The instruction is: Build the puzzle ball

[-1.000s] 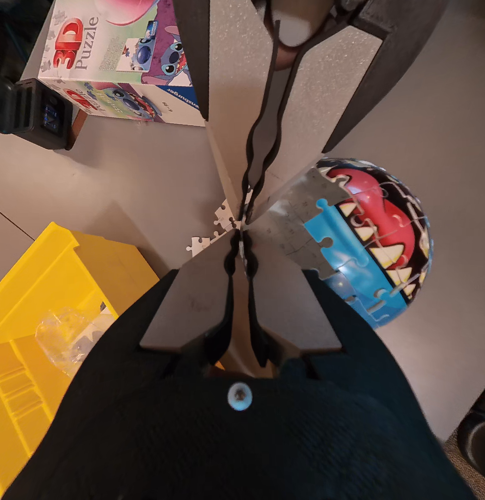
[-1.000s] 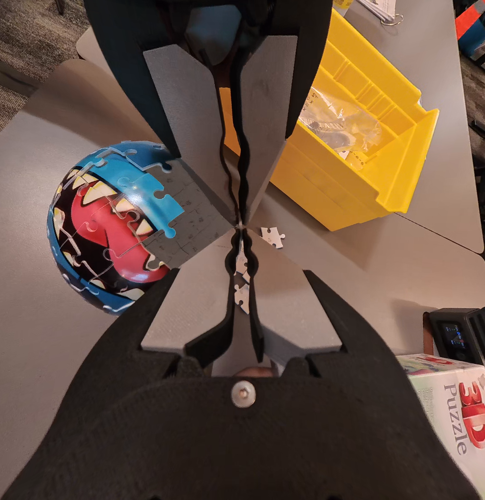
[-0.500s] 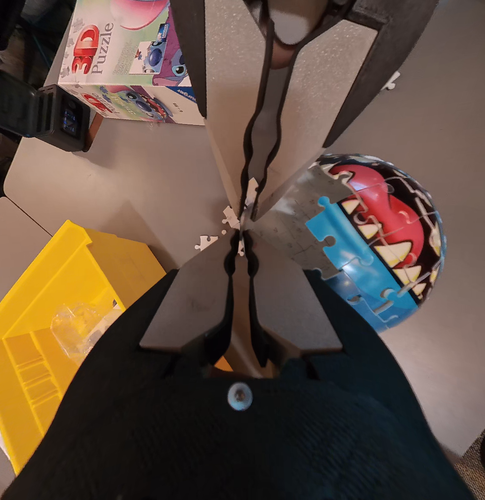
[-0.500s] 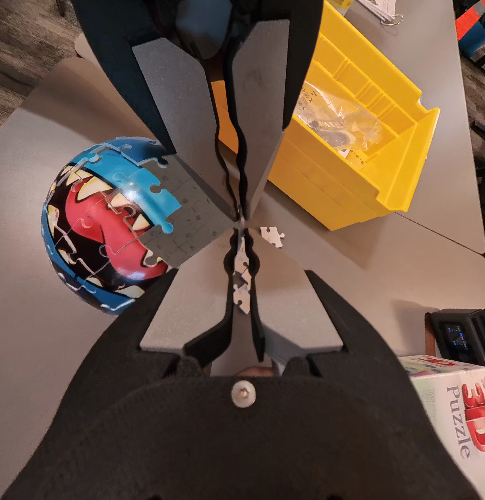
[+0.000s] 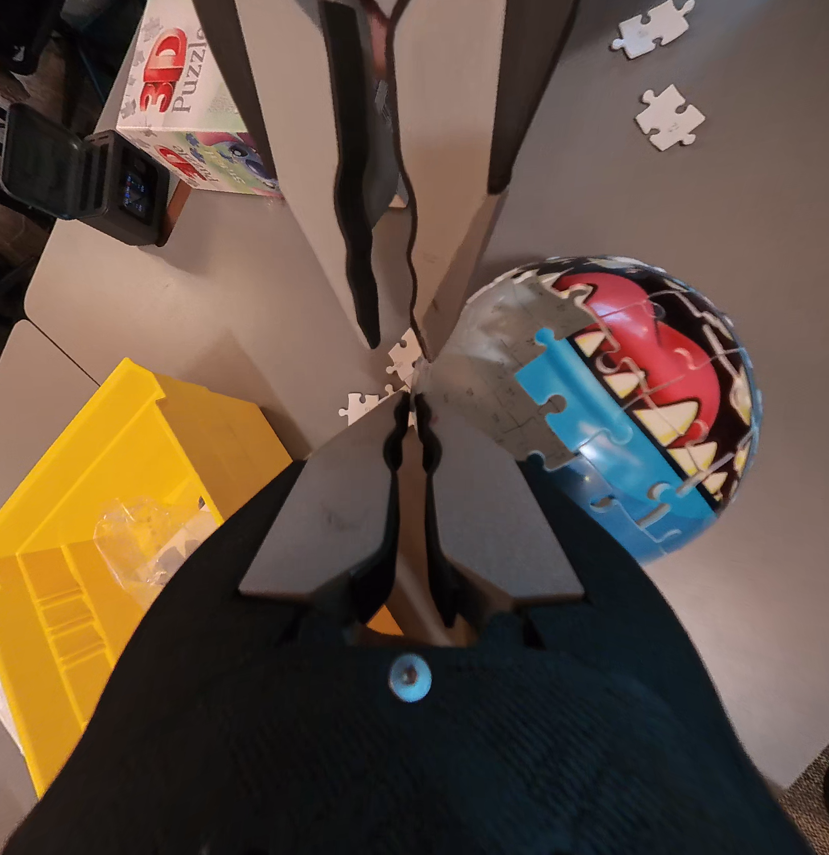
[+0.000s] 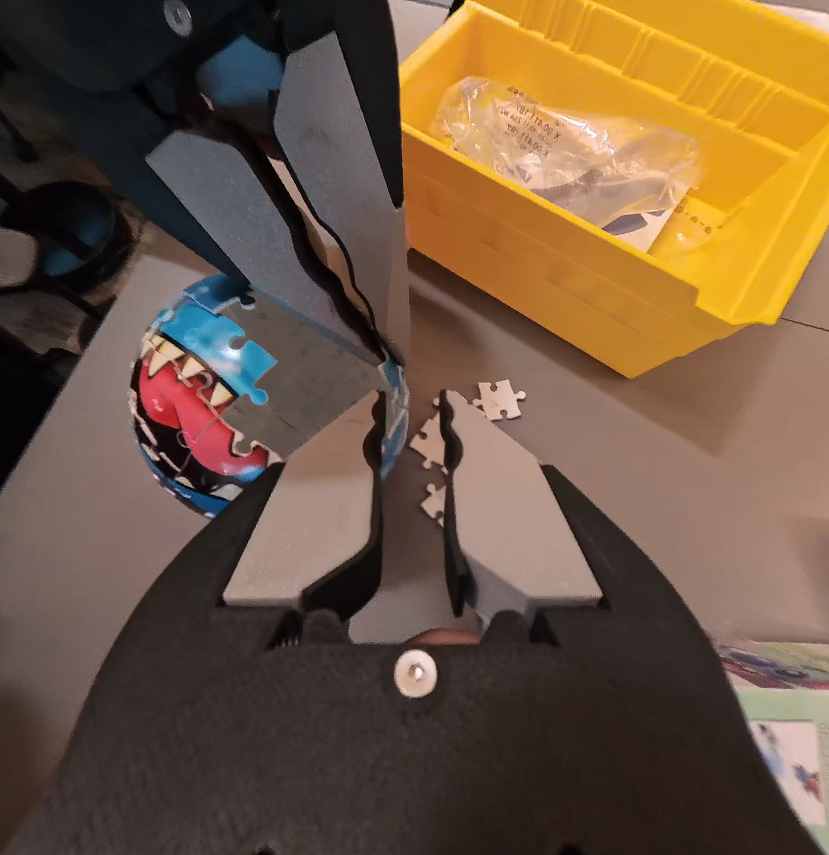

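Observation:
The puzzle ball (image 5: 634,407) is a partly built sphere with a red mouth, teeth and blue skin, and its grey inside shows through an open gap. My left gripper (image 5: 411,400) is shut on the ball's rim at that gap; it also shows in the right wrist view (image 6: 387,354), reaching in from above. My right gripper (image 6: 412,400) is open and empty, with its tips just off the ball (image 6: 185,407). In the left wrist view it (image 5: 396,347) comes in from the top with its jaws apart. Loose white pieces (image 6: 500,400) lie on the grey table (image 5: 634,208) below.
A yellow bin (image 6: 588,300) holding a clear plastic bag (image 6: 565,152) stands beside the grippers. The puzzle box (image 5: 181,92) and a black device (image 5: 79,185) sit at the far left of the left wrist view. Two more pieces (image 5: 669,122) lie at the upper right there. Left and right tips are no more than a few centimetres apart. From the right gripper's tips to the black device (image 5: 79,185) is close to 35 cm.
My right gripper was shut on the ball's rim opposite the left one; it has opened and let go. The left gripper still holds the ball, which has shifted a little.

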Demonstrator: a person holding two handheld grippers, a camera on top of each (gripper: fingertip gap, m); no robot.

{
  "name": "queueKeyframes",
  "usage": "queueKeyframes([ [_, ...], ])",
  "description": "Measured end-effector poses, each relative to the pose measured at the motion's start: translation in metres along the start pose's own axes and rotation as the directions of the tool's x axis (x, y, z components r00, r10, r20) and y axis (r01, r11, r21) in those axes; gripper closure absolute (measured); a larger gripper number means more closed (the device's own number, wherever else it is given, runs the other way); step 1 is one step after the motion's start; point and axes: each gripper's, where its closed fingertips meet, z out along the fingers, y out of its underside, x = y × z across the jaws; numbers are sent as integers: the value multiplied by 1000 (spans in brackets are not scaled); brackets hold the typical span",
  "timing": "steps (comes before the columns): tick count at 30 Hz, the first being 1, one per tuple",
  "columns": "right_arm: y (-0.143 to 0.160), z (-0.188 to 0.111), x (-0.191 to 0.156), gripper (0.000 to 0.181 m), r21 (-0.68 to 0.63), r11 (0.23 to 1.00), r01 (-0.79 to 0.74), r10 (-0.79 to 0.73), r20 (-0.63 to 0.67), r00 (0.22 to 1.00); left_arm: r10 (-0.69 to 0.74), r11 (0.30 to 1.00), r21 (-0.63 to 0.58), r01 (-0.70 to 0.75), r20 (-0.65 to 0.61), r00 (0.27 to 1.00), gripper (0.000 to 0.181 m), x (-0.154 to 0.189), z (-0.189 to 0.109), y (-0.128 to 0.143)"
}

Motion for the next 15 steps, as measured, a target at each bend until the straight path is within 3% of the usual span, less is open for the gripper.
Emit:
queueKeyframes([
  [6,5,14,1,163,-105,986,125,-132,-60,989,-5,1000,-14,5,17,1000,181,-2,0,1],
  [15,3,24,-3,168,-65,987,149,-149,-4,989,-4,1000,-17,4,26,1000,181,-2,-1,3],
])
